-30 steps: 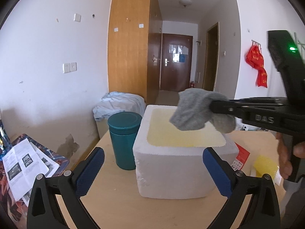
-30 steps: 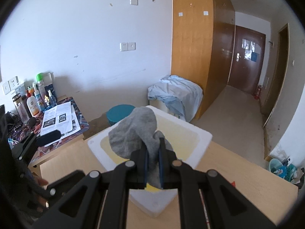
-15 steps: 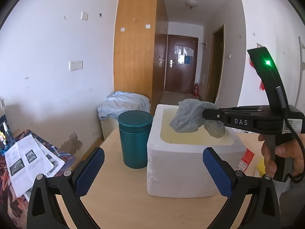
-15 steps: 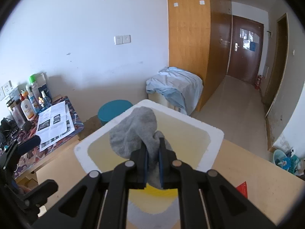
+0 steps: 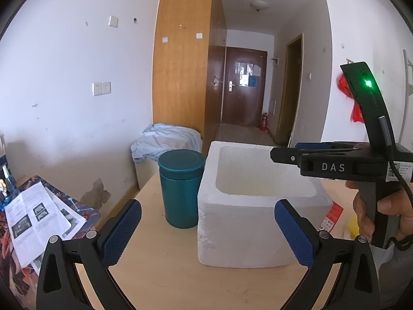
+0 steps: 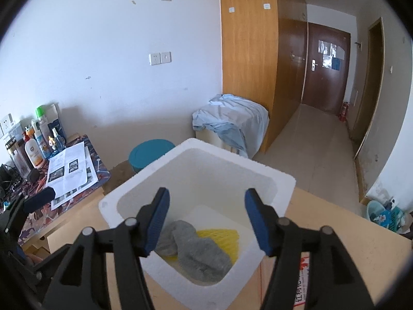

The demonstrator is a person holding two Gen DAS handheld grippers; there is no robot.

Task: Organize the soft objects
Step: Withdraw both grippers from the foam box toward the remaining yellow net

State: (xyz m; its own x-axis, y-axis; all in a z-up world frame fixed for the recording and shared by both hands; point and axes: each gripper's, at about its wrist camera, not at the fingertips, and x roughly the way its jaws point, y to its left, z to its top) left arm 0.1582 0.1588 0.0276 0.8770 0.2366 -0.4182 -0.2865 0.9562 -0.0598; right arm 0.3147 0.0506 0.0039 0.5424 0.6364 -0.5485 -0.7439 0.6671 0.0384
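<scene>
Grey sock (image 6: 198,255) dropped in foam box (image 6: 281,180); right gripper (image 6: 206,217) just opened, empty; left gripper (image 5: 206,230) apart. Next: fetch perhaps-yellow item at 4 o'clock.

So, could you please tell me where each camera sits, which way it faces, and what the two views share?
Left wrist: sits on the left gripper, low over the table, facing the foam box side-on; its open fingers, the right gripper and a hand show.
Right wrist: sits on the right gripper, above the box, looking down at the grey sock; its fingers stand open, having just opened.
Shared: box, teal canister, brown door.
</scene>
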